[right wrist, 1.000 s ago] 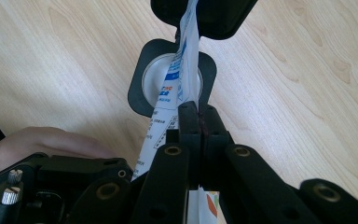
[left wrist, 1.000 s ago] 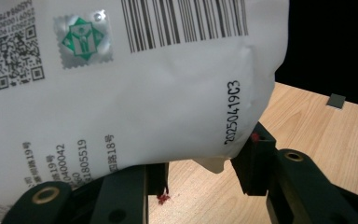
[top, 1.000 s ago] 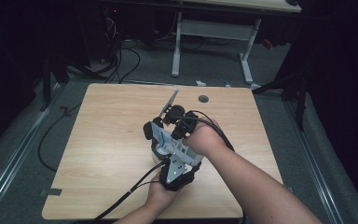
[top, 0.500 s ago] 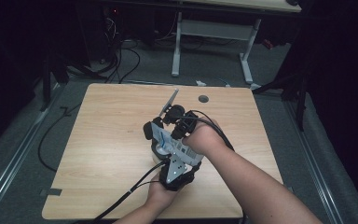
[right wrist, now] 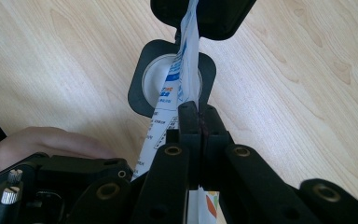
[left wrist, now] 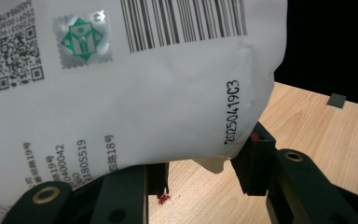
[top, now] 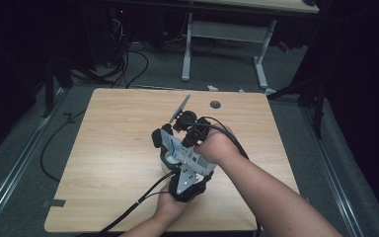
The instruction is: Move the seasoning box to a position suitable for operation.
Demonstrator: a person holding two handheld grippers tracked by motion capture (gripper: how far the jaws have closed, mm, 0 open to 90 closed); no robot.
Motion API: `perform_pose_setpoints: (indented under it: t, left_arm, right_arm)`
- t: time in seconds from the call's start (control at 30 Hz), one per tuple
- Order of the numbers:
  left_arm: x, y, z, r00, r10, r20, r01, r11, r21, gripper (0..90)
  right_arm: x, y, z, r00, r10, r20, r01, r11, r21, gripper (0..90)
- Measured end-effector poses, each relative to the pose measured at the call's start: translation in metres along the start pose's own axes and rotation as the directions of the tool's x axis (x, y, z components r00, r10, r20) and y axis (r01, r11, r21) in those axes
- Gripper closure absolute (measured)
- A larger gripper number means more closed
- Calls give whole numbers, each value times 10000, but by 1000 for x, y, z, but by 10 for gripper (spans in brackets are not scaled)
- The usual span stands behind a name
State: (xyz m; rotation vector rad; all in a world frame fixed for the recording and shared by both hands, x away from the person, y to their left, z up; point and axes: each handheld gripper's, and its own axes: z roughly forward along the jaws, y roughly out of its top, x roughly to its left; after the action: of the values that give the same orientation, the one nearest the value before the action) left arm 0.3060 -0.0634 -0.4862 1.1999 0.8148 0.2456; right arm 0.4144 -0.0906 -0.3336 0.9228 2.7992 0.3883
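Across the last second nothing in the high view shifts. Both hands, both grippers and the white printed plastic pouch (top: 176, 147) sit at the same spot over the middle of the light wooden table (top: 113, 148). This reads as a held pose rather than a stroke of work, probably a steadying pause while the pouch is lined up over what lies beneath it.

The right gripper (right wrist: 199, 122) has its two black jaws pressed flat together on the thin edge of the pouch (right wrist: 179, 84), so it is clenched on it. The pouch stands edge-on and runs away from the jaws. Directly below lies a black square holder with rounded corners (right wrist: 139, 95) that frames a white round opening or cup. Whether the pouch touches it cannot be told.

In the left gripper view, the left gripper (left wrist: 205, 175) has its jaws standing apart, and the bulging lower corner of the pouch (left wrist: 144, 93) hangs between and above them. The barcode, a green seal and a printed date code face the camera. Whether these jaws actually pinch the pouch cannot be told.

With no movement, the job seems no further on. The pouch looks unopened, is off the table and is held at least by the right gripper. The next move likely needs a firm second grip before any pulling or tearing.
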Motion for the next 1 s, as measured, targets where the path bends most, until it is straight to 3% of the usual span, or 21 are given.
perform_pose_setpoints:
  t: [0.43,1.0]
  left_arm:
    - [4,-7,-4,10000,69,-39,-69,9999,139,616]
    - [2,0,0,10000,-44,-77,45,10000,24,617]
  right_arm:
    - [2,-3,0,10000,-44,24,44,9999,99,900]
    - [-1,3,2,10000,-37,88,36,9999,118,900]
